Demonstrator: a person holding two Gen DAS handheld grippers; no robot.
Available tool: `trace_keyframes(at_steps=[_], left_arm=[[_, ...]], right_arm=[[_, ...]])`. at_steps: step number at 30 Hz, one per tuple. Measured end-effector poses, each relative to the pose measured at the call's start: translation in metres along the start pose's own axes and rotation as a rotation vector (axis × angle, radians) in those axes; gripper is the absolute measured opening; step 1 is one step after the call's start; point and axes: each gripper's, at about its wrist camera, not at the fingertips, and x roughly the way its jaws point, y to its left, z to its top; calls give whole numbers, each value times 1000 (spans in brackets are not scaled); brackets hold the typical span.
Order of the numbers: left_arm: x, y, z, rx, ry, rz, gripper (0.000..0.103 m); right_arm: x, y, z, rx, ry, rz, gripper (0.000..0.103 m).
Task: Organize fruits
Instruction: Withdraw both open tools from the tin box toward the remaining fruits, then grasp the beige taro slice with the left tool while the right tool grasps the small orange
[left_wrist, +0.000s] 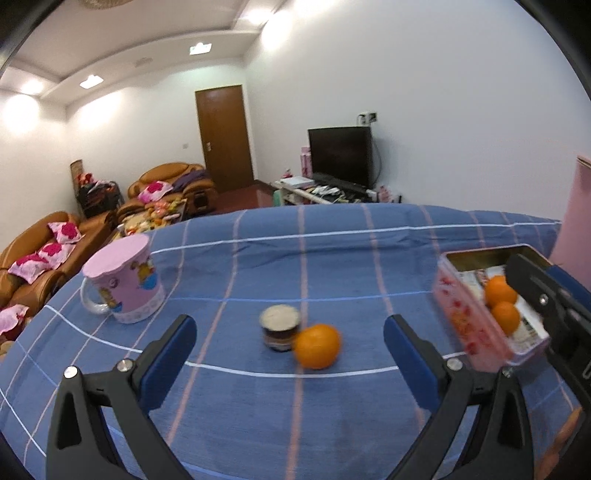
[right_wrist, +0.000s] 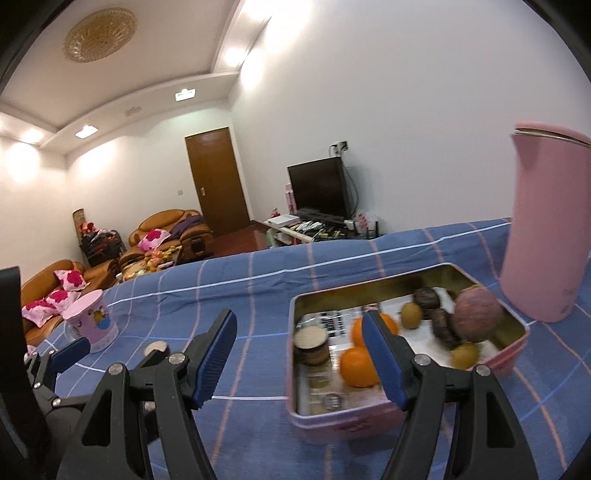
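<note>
A loose orange lies on the blue checked cloth, touching a small dark can. My left gripper is open just short of both, one finger on either side of them. To the right stands a pink tin holding two oranges. In the right wrist view the tin also holds kiwis, a reddish-brown round fruit, dark round pieces and a can. My right gripper is open over the tin's near left corner, gripping nothing.
A pink lidded mug stands at the table's left. A tall pink jug rises just behind the tin on the right. The table's far edge drops toward a room with sofas and a television.
</note>
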Motion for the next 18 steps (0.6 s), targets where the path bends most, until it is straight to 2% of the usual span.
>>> trace_keyframes(at_steps=[5,11,18], left_arm=[[19,25,1,31,60,66,103],[44,63,-1,-36,165,115,103],[59,80,-2,15,214,220,103]], right_arm=[[16,18,-2,-18,45,37,71],[38,48,-6,-64,134,97,71],[77,86,-18,-128,314,229,71]])
